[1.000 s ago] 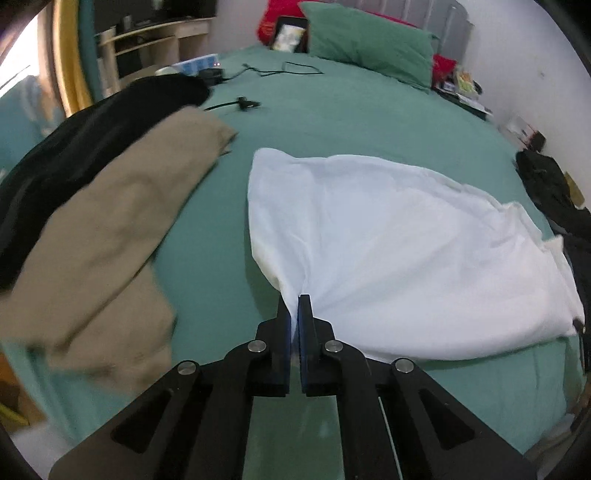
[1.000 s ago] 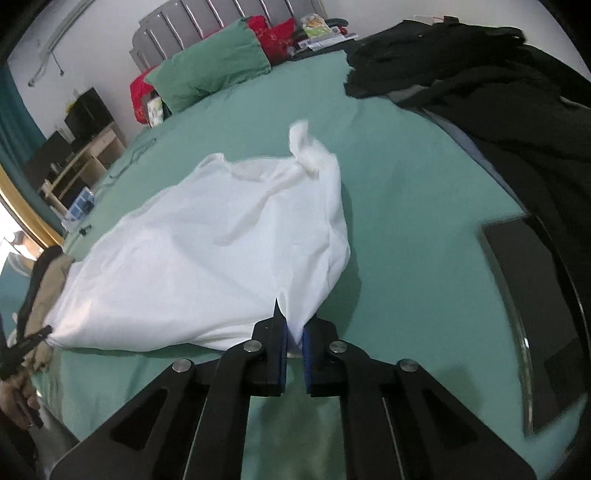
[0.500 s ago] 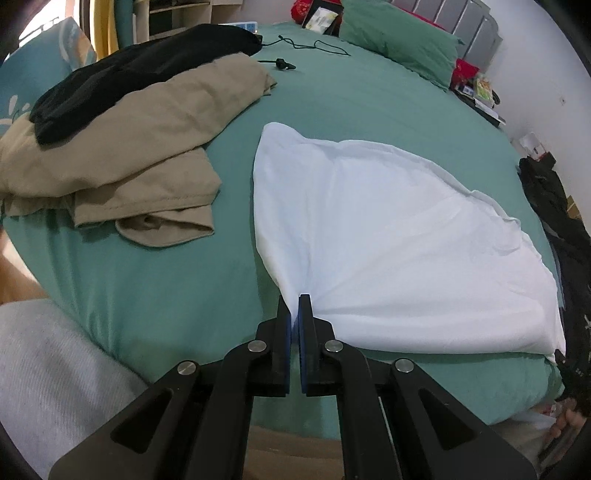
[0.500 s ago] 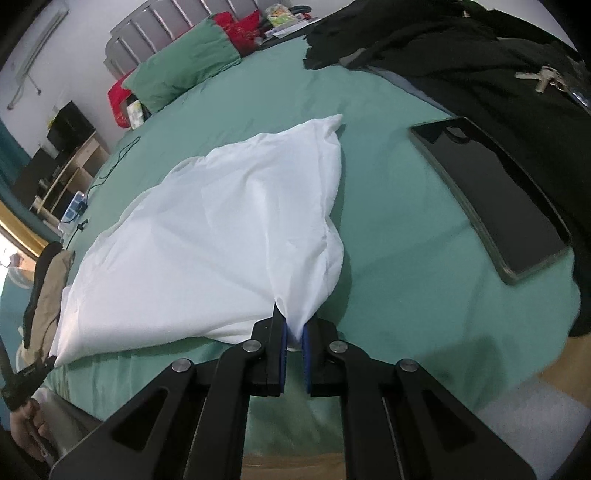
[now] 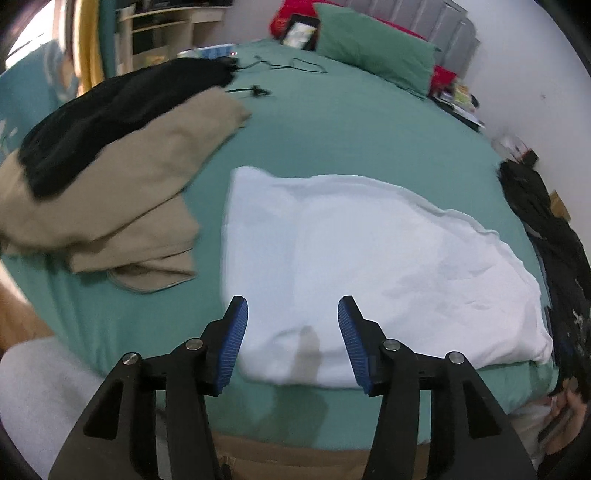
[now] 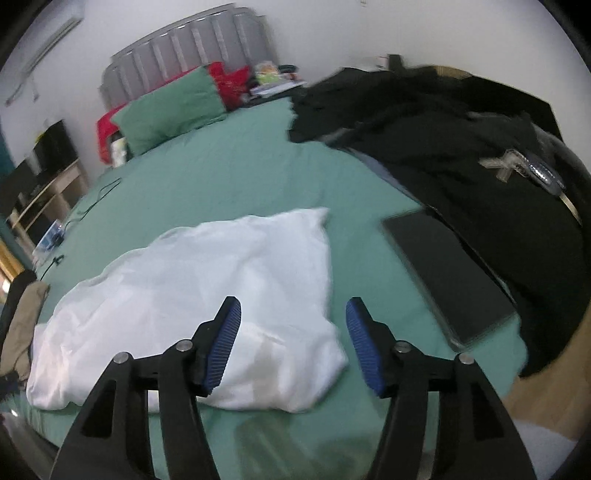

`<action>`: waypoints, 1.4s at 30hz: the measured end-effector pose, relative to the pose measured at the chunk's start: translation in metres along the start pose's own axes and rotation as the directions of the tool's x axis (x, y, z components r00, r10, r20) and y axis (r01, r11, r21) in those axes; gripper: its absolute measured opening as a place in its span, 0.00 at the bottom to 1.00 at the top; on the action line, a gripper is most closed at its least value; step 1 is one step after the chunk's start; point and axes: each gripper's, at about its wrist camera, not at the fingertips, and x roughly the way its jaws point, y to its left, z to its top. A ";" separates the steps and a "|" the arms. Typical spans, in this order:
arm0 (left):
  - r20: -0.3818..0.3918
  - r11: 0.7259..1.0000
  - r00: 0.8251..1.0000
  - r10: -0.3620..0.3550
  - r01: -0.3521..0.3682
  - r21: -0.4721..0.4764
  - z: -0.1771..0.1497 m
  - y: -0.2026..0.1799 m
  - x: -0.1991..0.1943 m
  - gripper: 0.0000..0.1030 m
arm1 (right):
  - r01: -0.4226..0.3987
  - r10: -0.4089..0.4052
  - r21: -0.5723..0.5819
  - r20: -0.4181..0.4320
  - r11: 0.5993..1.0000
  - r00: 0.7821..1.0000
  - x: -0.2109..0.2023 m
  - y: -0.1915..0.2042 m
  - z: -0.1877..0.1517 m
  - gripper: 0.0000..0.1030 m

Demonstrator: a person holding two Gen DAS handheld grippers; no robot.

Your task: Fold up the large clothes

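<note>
1. Left gripper (image 5: 292,334) – jaws spread wide, nothing between the blue ribbed pads (image 5: 232,343). Sits above near edge of white garment, no contact visible.

2. Right gripper (image 6: 293,338) – jaws likewise wide apart, holding nothing. Blue pads (image 6: 221,343) hang over near right corner of garment; touching or not, can't tell.

3. White garment (image 5: 369,266) – task item. Lies flat on green bedsheet (image 5: 351,129), near foot edge of bed, roughly centre. Broad folded shape, light creases on right part. In right-wrist view same garment (image 6: 207,280) runs from far left down to a rounded corner just in front of the right gripper.

4. Tan garment (image 5: 122,192) – left side of bed, crumpled, folded over itself; near white garment but apart, strip of sheet between.

5. Black garment (image 5: 110,118) – lies on top of tan garment, toward far left.

6. Black clothes pile (image 6: 461,155) – right side of bed, large heap; small metal items on top, blurred.

7. Dark flat tablet-like slab (image 6: 447,273) – on sheet betw. white garment and black pile, touching pile's edge.

8. Green pillow (image 5: 373,55) – at head of bed, against grey headboard (image 6: 192,51); red cushion (image 6: 229,85) beside it.

9. Black cable (image 5: 291,66) – on sheet near pillow, w/ small black piece closer to tan garment.

10. Wooden shelf unit (image 5: 166,33) – beyond far left of bed.
</note>
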 end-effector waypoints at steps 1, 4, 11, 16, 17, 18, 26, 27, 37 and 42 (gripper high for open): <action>0.000 1.000 1.000 -0.014 0.014 0.017 0.002 -0.009 0.003 0.53 | -0.014 0.014 -0.016 -0.003 1.000 1.000 0.004 0.006 0.002 0.58; 0.012 0.996 0.999 -0.044 0.043 0.076 0.010 -0.041 0.012 0.53 | -0.069 0.068 -0.061 -0.012 0.996 0.998 0.018 0.027 0.011 0.58; 0.061 0.954 0.986 -0.154 0.133 0.270 0.026 -0.118 0.037 0.60 | -0.164 0.158 -0.087 -0.070 0.983 0.985 0.062 0.053 0.027 0.58; -0.065 0.894 0.975 -0.214 0.222 0.388 0.041 -0.175 0.076 0.60 | -0.180 0.175 -0.037 -0.100 0.983 0.979 0.081 0.045 0.028 0.58; -0.122 0.884 0.975 -0.186 0.220 0.412 0.045 -0.190 0.091 0.60 | -0.183 0.179 -0.028 -0.108 0.983 0.978 0.082 0.043 0.027 0.58; -0.145 0.885 0.976 -0.164 0.211 0.416 0.047 -0.199 0.101 0.60 | -0.189 0.186 -0.015 -0.124 0.982 0.975 0.085 0.038 0.026 0.58; -0.224 0.918 0.967 -0.117 0.192 0.348 0.083 -0.239 0.159 0.60 | -0.224 0.238 0.093 -0.187 0.970 0.953 0.092 0.014 0.022 0.58; -0.224 0.922 0.970 -0.097 0.173 0.347 0.086 -0.238 0.167 0.60 | -0.223 0.238 0.097 -0.189 0.970 0.953 0.092 0.014 0.023 0.58; -0.078 0.967 0.991 0.105 -0.084 0.240 0.113 -0.209 0.186 0.60 | -0.161 0.171 0.059 -0.219 0.985 0.961 0.100 0.016 0.027 0.58; -0.016 0.972 0.995 0.102 -0.097 0.215 0.107 -0.187 0.147 0.60 | -0.128 0.133 0.040 -0.185 0.991 0.974 0.091 0.014 0.031 0.58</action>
